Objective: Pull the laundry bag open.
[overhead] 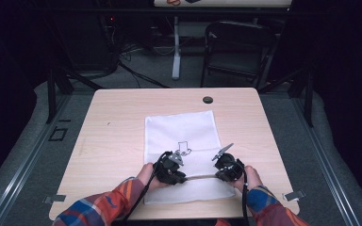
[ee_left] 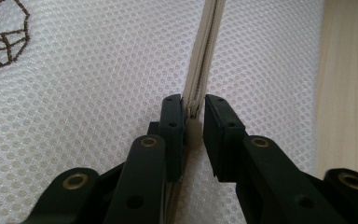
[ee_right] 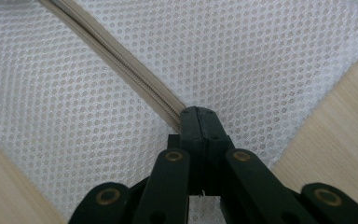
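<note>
Left gripper view: zipper [ee_left: 204, 56] between parted left tongs [ee_left: 194, 121]; right tongs [ee_right: 199, 122] clamp it.

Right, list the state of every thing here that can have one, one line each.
mesh bag: lying flat on the table, embroidered side up.
zipper: teeth closed ahead of the left jaws; slider sits between them.
left gripper: jaws slightly apart around the slider, not clamped.
right gripper: jaws shut on the zipper end at the bag's edge.
folding chair: unfolded, standing beyond the table.
</note>
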`<act>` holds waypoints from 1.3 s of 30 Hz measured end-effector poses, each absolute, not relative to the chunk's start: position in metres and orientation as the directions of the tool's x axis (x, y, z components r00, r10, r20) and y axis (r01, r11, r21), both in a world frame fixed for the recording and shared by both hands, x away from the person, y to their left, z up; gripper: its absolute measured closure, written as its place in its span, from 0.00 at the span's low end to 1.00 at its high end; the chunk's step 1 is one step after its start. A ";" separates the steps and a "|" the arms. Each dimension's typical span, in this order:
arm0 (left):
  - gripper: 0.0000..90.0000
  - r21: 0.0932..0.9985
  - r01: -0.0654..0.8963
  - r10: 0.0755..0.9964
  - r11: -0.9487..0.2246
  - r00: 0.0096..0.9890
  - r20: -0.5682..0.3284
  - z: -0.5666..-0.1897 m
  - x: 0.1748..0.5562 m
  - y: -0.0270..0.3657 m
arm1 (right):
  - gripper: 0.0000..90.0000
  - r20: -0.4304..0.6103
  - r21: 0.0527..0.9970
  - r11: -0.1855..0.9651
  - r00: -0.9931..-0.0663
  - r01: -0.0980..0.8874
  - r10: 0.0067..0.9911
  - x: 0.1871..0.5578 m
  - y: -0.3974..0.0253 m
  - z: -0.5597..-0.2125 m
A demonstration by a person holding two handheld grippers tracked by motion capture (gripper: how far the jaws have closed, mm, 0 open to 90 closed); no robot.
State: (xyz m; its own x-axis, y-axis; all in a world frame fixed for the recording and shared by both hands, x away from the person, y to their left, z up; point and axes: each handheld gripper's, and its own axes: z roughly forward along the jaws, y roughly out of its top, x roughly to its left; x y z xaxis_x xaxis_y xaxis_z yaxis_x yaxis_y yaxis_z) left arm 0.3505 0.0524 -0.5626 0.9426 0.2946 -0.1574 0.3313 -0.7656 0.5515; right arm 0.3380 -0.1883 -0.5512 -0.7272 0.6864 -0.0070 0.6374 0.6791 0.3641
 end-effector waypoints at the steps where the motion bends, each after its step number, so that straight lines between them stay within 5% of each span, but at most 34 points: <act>1: 0.83 0.551 0.320 0.289 -0.771 0.946 -0.144 -0.562 0.350 0.051 | 1.00 -0.008 0.364 0.679 -0.727 0.637 0.686 0.338 -0.188 -0.551; 6: 0.91 0.547 0.325 0.318 -0.771 0.942 -0.110 -0.562 0.346 0.049 | 1.00 -0.006 0.365 0.680 -0.729 0.636 0.685 0.338 -0.189 -0.551; 39: 0.92 0.501 0.457 0.437 -0.735 0.884 -0.164 -0.557 0.352 0.094 | 1.00 0.053 0.363 0.670 -0.733 0.647 0.679 0.336 -0.190 -0.552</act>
State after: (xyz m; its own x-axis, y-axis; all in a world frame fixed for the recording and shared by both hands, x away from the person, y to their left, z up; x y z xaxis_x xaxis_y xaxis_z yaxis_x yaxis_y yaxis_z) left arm 0.3521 0.0938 -0.5572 0.8843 0.4372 -0.1640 0.4565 -0.7353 0.5009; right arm 0.3360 -0.1900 -0.5515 -0.7325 0.6787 0.0527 0.6471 0.6702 0.3634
